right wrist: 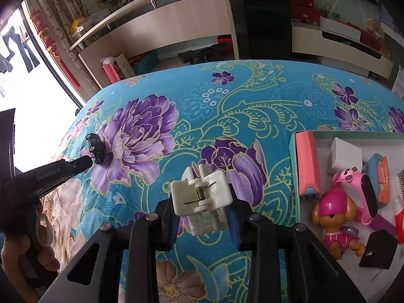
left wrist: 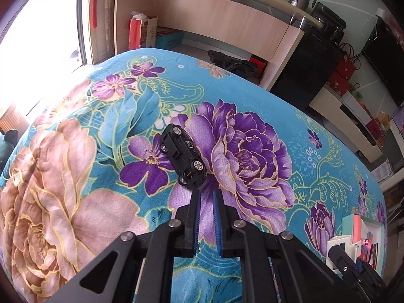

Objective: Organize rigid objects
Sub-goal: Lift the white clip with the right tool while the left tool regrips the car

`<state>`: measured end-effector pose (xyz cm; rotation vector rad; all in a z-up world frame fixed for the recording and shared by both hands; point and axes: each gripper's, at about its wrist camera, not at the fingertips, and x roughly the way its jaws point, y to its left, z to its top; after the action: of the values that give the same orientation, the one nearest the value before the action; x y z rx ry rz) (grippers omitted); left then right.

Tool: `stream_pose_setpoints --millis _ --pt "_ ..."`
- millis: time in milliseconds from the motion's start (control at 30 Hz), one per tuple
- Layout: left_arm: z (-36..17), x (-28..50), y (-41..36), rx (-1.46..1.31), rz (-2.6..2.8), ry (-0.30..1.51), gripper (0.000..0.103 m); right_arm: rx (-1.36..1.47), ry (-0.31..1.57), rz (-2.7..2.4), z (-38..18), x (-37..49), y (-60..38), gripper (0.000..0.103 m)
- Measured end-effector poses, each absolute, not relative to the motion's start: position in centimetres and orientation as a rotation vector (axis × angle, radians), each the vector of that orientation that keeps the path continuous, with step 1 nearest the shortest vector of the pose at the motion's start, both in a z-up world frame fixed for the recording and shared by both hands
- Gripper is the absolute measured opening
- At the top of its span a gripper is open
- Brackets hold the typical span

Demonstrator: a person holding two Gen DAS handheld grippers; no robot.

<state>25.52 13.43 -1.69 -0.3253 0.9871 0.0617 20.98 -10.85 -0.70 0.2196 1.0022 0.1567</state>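
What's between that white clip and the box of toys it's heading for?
Nothing visible. The right gripper holds the white clip over bare floral bedspread, and the open box sits just to its right with only fabric between them.

Black toy car (left wrist: pixel 183 160), floral turquoise bedspread (left wrist: pixel 265 96)

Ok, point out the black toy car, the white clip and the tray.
black toy car (left wrist: pixel 183 156), left wrist view, underside.
white clip (right wrist: pixel 202 193), right wrist view, spring side.
tray (right wrist: pixel 293 151), right wrist view, left wall.
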Motion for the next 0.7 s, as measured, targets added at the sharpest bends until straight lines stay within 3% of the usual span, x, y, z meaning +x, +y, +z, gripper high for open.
stream_pose_setpoints --millis 100,133,167,233,700 --pt "-1.9 26.1 13.8 -0.319 0.076 0.982 0.020 0.226 1.009 0.159 -1.3 21.4 -10.8 0.033" --pt "-2.0 26.4 13.9 -0.311 0.086 0.978 0.037 0.230 1.012 0.160 -1.5 21.5 -10.9 0.033" --pt "-2.1 26.7 14.1 -0.304 0.101 0.974 0.061 0.234 1.017 0.158 -1.8 21.7 -10.9 0.033" --pt "-2.4 27.1 14.5 -0.311 0.114 0.971 0.077 0.236 1.024 0.151 -2.1 22.0 -10.9 0.034" --pt "-4.1 31.5 14.5 -0.271 0.143 0.980 0.075 0.212 1.049 0.169 -3.0 22.8 -9.9 0.034"
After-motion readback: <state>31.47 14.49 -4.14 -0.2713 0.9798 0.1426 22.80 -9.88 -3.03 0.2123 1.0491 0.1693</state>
